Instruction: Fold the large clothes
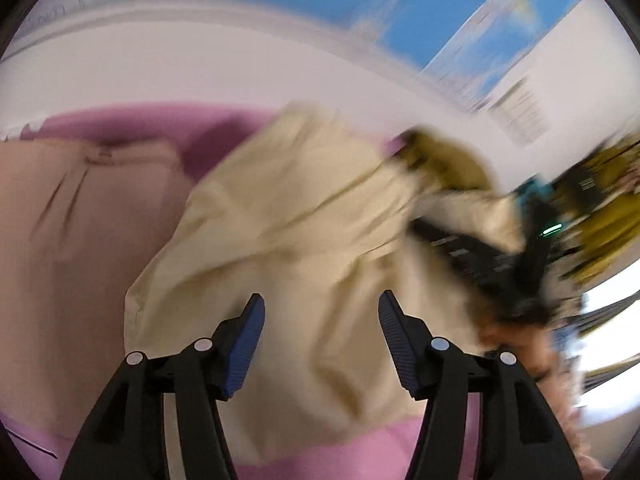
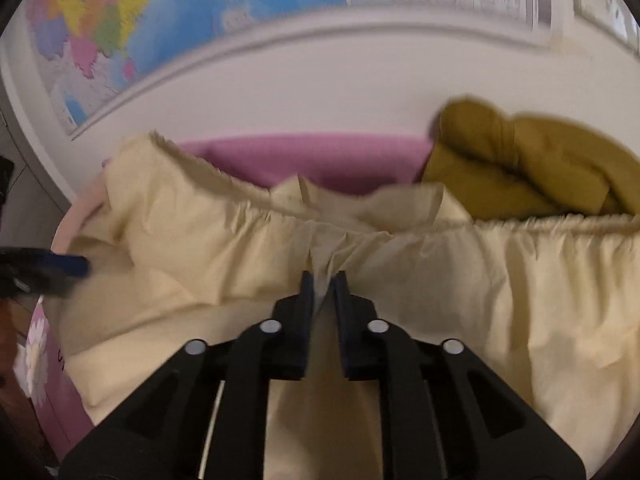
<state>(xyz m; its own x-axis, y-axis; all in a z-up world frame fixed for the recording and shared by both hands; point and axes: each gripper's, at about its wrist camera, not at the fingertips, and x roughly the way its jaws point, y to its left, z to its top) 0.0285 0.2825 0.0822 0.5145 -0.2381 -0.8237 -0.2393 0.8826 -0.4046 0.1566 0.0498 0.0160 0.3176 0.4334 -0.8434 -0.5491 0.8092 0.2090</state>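
Cream cloth, a large garment [image 2: 400, 272] with a gathered, elastic-looking band, lies spread over a pink bed cover [image 2: 320, 156]. The right gripper [image 2: 323, 280] points steeply down at it, and its fingers [image 2: 307, 292] stand narrow, pinching a raised fold of the cream fabric just below the gathered band. Beyond the band a mustard-yellow garment [image 2: 540, 168] lies bunched on the pink cover, touching the cream one's far edge.

From the left wrist view, the left gripper [image 1: 320, 312] is tilted down over the same cream garment [image 1: 288, 216]; its blue-padded fingers [image 1: 250, 332] stand wide apart, with cloth showing between them, but the pads do not press on it. A folded tan-pink garment [image 1: 80, 240] lies just beside the cream one. This view is heavily blurred. A coloured map [image 2: 120, 20] hangs on the wall behind the bed.
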